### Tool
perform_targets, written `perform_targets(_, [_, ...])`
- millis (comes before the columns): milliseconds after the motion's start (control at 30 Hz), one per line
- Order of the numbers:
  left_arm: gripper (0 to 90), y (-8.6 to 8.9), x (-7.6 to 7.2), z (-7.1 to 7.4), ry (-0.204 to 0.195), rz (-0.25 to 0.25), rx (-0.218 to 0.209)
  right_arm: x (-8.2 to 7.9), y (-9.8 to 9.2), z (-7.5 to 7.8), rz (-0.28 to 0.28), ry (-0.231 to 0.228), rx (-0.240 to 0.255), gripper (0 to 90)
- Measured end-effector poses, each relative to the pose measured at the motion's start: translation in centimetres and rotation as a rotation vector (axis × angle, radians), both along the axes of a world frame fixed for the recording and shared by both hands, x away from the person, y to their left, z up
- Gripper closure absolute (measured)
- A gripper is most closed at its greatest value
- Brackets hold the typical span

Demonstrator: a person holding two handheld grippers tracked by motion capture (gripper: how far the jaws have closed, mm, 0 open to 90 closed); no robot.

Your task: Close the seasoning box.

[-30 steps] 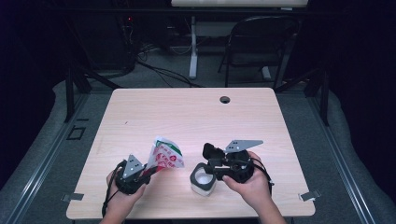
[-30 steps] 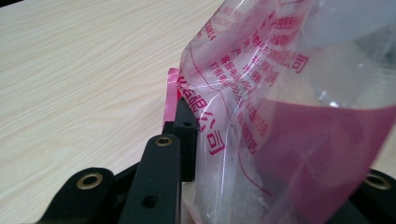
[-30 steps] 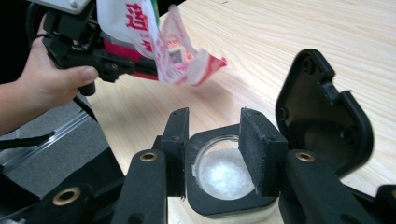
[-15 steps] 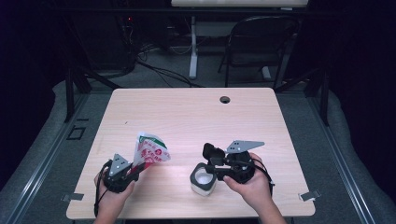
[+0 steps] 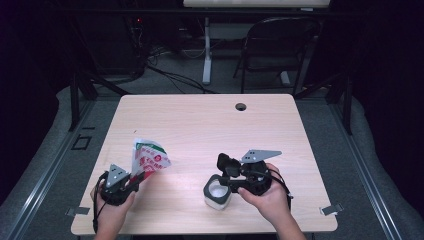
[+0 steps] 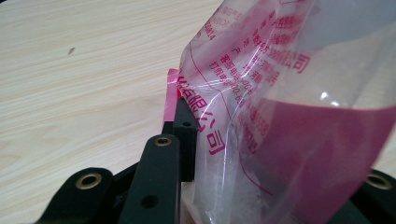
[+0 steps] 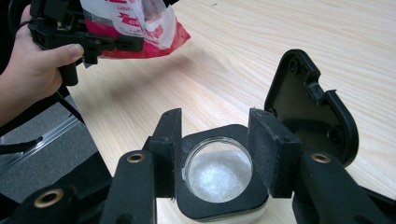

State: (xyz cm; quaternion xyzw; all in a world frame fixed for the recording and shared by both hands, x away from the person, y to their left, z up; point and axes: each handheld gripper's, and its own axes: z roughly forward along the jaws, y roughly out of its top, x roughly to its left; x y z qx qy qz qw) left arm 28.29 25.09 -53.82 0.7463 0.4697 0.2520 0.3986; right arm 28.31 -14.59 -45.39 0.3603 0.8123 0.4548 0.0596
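Down at the lower left of the high view, the left gripper [image 5: 134, 178] has its jaws clamped on the plastic bag [image 5: 148, 157], red print and all, holding it tilted up off the table [image 5: 200, 125] and well apart from the jar, likely to keep any leftover contents from spilling. In the left gripper view the bag [image 6: 280, 116] sits pinched right between the black jaws. Lower centre now: the right gripper [image 5: 223, 181] straddles the square jar [image 5: 218, 193], jaws just widening, pads beside its black collar [image 7: 219, 205] but not pressing. Lid [image 7: 310, 105] flipped back, white granules [image 7: 217, 175] showing inside; my read is the jar was being steadied for filling
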Motion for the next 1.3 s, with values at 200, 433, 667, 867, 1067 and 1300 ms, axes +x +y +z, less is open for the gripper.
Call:
perform_targets(200, [74.5, 1.0, 0.0, -0.2, 0.006, 0.04, 0.001, 0.1, 0.0, 0.1, 0.0, -0.004, -0.002, 56.7])
perform_targets(433, [74.1, 2.1, 0.1, -0.7, 0.018, 0.09, -0.003, 0.2, 0.3, 0.0, -0.001, -0.006, -0.002, 55.3])
perform_targets(667, [73.9, 3.3, 0.0, -0.9, 0.024, 0.156, 0.002, 0.4, 0.5, -0.1, 0.003, -0.006, -0.002, 55.2])
perform_targets(867, [73.6, 4.2, 0.1, -1.2, 0.017, 0.197, 0.015, 0.5, 0.6, -0.2, 0.007, 0.001, -0.003, 55.3])
perform_targets(1067, [73.0, 4.7, 0.1, -1.6, 0.014, 0.24, 0.035, 0.5, 0.7, -0.2, 0.008, 0.002, -0.008, 55.3])
perform_targets(1300, [70.3, 4.7, 0.3, -2.0, 0.031, 0.243, 0.044, 0.5, 0.7, -0.2, 0.007, 0.002, -0.008, 55.3])
